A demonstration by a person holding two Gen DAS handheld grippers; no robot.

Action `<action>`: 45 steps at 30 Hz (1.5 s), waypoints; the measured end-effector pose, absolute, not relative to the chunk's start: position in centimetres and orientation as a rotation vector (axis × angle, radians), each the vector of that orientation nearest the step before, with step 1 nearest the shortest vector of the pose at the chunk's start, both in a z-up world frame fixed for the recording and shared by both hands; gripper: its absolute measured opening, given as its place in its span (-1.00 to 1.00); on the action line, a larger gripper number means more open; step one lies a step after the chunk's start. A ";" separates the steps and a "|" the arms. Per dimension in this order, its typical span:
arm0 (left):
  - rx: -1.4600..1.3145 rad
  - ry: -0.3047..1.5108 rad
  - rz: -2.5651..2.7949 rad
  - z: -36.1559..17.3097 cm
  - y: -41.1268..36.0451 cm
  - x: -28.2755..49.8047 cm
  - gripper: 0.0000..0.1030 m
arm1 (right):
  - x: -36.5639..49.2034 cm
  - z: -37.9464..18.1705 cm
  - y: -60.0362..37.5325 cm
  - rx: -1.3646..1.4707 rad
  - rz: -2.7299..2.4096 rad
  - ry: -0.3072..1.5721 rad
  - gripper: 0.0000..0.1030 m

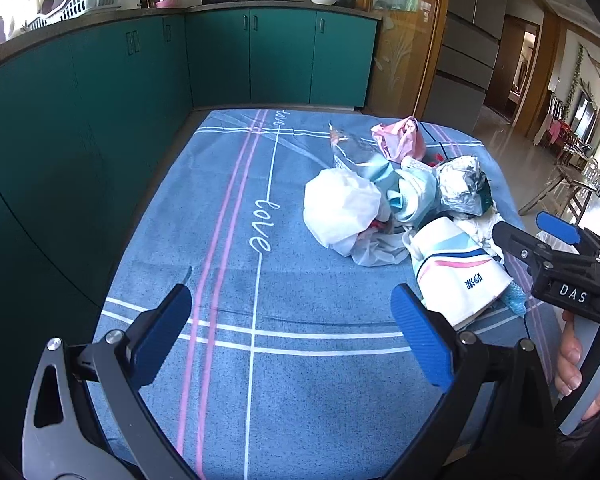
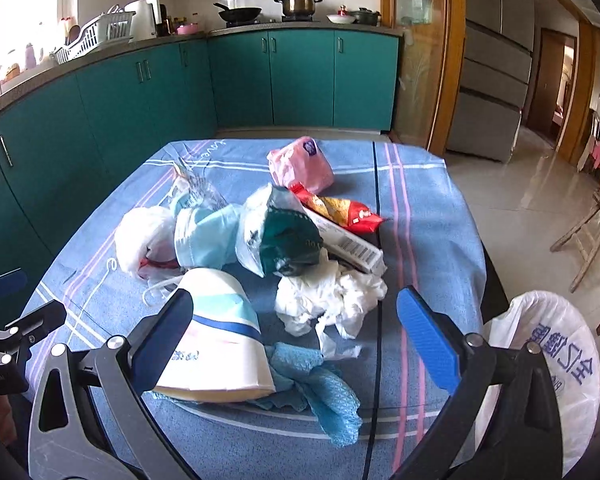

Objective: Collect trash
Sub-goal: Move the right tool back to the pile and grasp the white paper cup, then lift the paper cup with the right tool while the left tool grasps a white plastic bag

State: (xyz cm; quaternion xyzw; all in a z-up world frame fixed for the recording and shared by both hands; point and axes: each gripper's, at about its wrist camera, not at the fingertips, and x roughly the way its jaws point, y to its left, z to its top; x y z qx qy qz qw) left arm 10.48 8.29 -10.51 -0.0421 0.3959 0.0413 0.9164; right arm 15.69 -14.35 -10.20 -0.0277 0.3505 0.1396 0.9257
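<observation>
A pile of trash lies on the blue tablecloth (image 2: 420,216): a white paper cup (image 2: 216,344) on its side, crumpled white tissue (image 2: 328,292), a blue mesh cloth (image 2: 324,388), a green-and-silver bag (image 2: 284,236), a red snack wrapper (image 2: 340,208), a pink pack (image 2: 300,164) and a white plastic bag (image 2: 140,240). My right gripper (image 2: 296,340) is open, its left finger at the cup, the tissue just ahead. My left gripper (image 1: 292,332) is open and empty over bare cloth, left of the pile (image 1: 380,200). The right gripper (image 1: 556,252) shows at the left wrist view's right edge.
A bin lined with a white printed bag (image 2: 548,360) stands at the table's right front corner. Teal kitchen cabinets (image 2: 140,92) run along the left and back. Wooden chairs (image 2: 596,232) and a tiled floor lie to the right.
</observation>
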 end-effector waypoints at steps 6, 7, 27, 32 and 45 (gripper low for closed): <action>-0.058 0.816 0.067 -10.5 7.5 10.5 0.93 | 15.8 -11.3 -13.7 -0.057 0.289 0.767 0.94; -0.058 0.817 0.067 -10.6 7.5 10.5 0.93 | 15.7 -11.5 -13.3 -0.066 0.298 0.769 0.94; -0.054 0.831 0.073 -10.8 7.1 10.7 0.93 | 13.8 -12.9 -9.5 -0.176 0.445 0.775 0.27; -0.056 0.834 0.078 -10.8 7.1 10.7 0.93 | 13.4 -12.8 -9.3 -0.188 0.464 0.772 0.05; -0.059 0.839 0.086 -11.0 7.4 10.9 0.93 | 13.1 -11.7 -11.3 -0.166 0.462 0.746 -0.24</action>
